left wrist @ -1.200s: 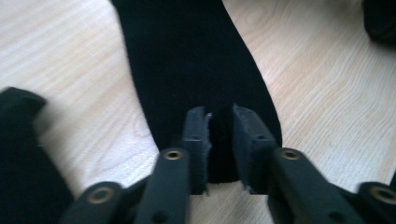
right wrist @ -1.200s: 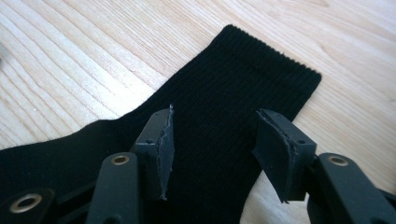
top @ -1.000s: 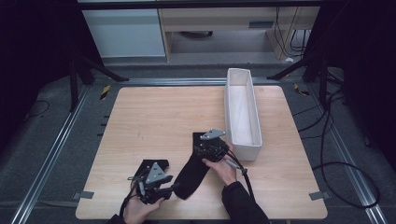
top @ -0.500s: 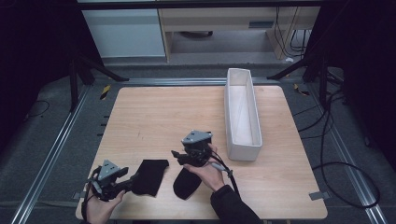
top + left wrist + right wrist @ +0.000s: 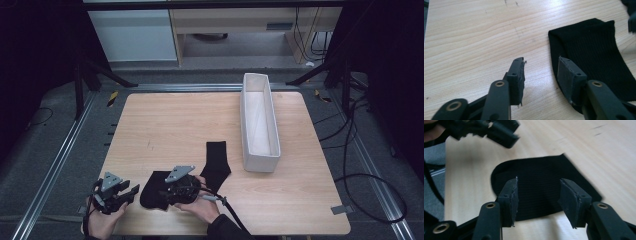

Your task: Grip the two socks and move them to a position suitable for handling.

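Black ribbed sock (image 5: 212, 162) lies flat; left gripper (image 5: 541, 75) and right gripper (image 5: 537, 200) fingers wide.

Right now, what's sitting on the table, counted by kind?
Black sock: 1
White bin: 1
Hand-held claw: 2, left claw and right claw
Total: 4

We look down on what seems a lab or test rig, judging by the pale wooden tabletop (image 5: 175, 125) set on grey carpet between long aluminium floor rails (image 5: 47, 175), dark tripod stand legs (image 5: 100, 72), loose black cables (image 5: 360, 165) and plain white cabinets (image 5: 135, 32).
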